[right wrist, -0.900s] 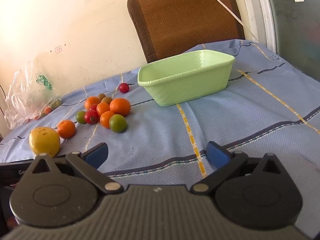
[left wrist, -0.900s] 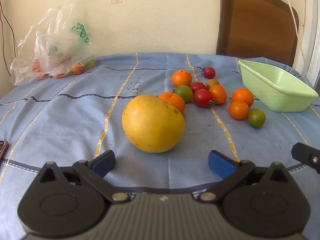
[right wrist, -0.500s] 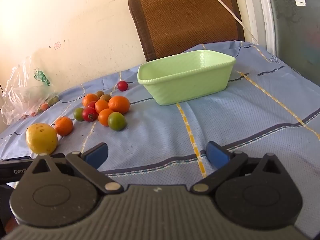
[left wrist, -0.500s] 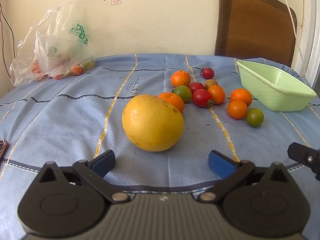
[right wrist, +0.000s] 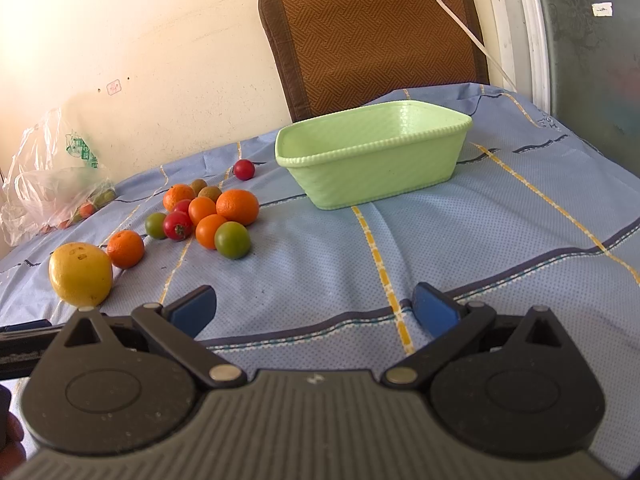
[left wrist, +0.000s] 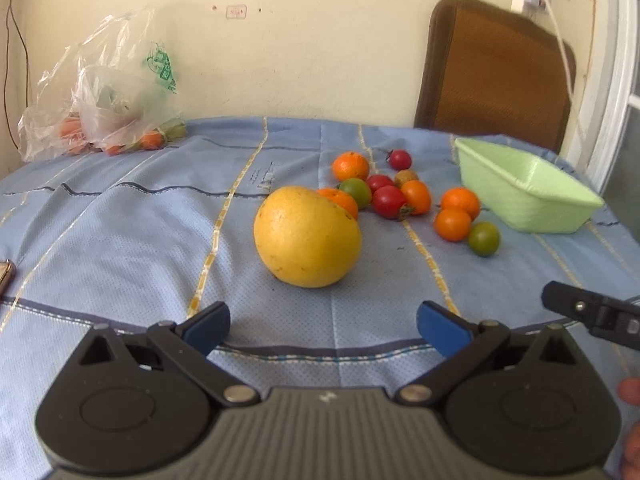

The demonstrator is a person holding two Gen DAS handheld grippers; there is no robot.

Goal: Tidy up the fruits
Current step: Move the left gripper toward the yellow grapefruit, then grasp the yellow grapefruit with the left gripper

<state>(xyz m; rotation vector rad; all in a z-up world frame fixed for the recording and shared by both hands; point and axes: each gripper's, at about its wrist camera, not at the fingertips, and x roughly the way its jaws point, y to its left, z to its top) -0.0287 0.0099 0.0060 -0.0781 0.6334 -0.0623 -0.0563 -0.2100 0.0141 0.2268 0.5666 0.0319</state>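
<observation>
Left gripper point(left wrist: 322, 326), foreground: black linkage body with blue-padded fingers point(left wrist: 208, 326) spread wide, nothing between them, held low over the pale blue cloth-covered table point(left wrist: 120, 240). Directly ahead of the gap, clear of both pads, rests a large round yellow citrus fruit point(left wrist: 307, 237), its skin smooth with a few small brown specks; it sits upright on the cloth beside a yellow stripe.

Right gripper point(right wrist: 314, 312), foreground of its own view: same build, blue fingers point(right wrist: 192, 312) likewise wide apart and empty, poised above the cloth near the table's front edge and aimed toward the basket. Its black tip also shows at the right margin of the left wrist view.

Middle ground: just behind the yellow fruit, touching or nearly touching it, lies a small orange mandarin point(left wrist: 340, 202). Beyond that is a loose cluster of small fruits point(left wrist: 404, 196), orange, red and green, several touching one another. A green round fruit point(left wrist: 484, 239) marks the cluster's near right end; a lone red cherry tomato point(left wrist: 400, 159) sits farther back.

Right of the cluster stands an empty pale green rectangular plastic basket point(right wrist: 372, 176), upright, apart from the fruits.

Background: a crumpled clear plastic bag point(left wrist: 104, 100) at the far left of the table, and a brown woven-back chair point(right wrist: 376, 36) against the cream wall.
</observation>
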